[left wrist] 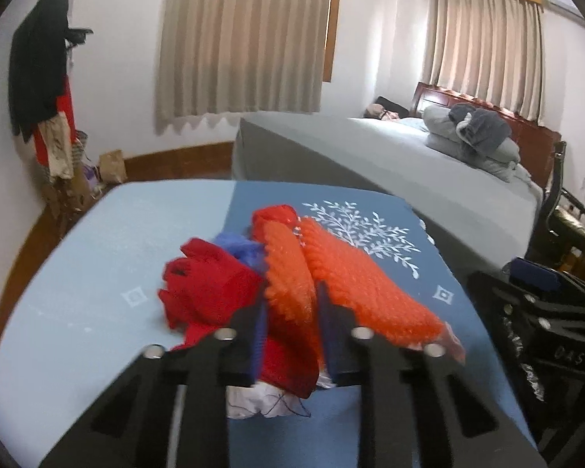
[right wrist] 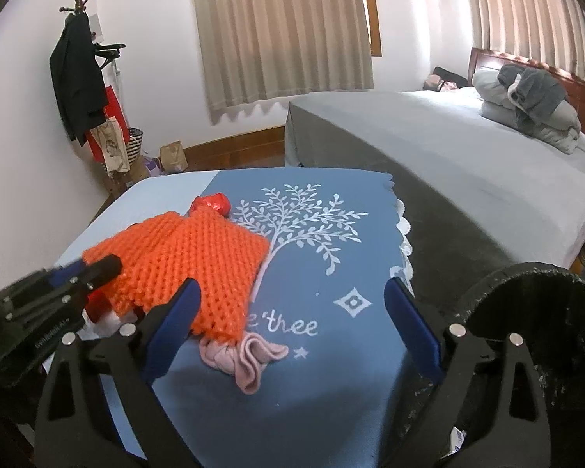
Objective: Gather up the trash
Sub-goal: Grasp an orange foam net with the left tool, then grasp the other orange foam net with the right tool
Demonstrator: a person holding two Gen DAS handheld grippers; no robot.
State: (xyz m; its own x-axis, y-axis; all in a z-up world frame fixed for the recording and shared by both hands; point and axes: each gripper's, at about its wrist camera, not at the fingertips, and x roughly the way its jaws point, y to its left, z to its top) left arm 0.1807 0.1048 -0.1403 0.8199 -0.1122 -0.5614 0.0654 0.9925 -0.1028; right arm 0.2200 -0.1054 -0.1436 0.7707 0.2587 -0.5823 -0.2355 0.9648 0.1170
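Left tool clamped on orange netting, red mesh bunched alongside. Best kept pinched firmly and lifted clear before swinging toward black bin at right. Right tool wide open, empty, above pink wad. Blue tabletop with white tree print. Beyond: grey bed, beige curtains, coat rack.

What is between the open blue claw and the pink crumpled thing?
Nothing: in the right wrist view, only bare blue tablecloth lies between the right gripper and the pink crumpled cloth, which sits close to its left finger.
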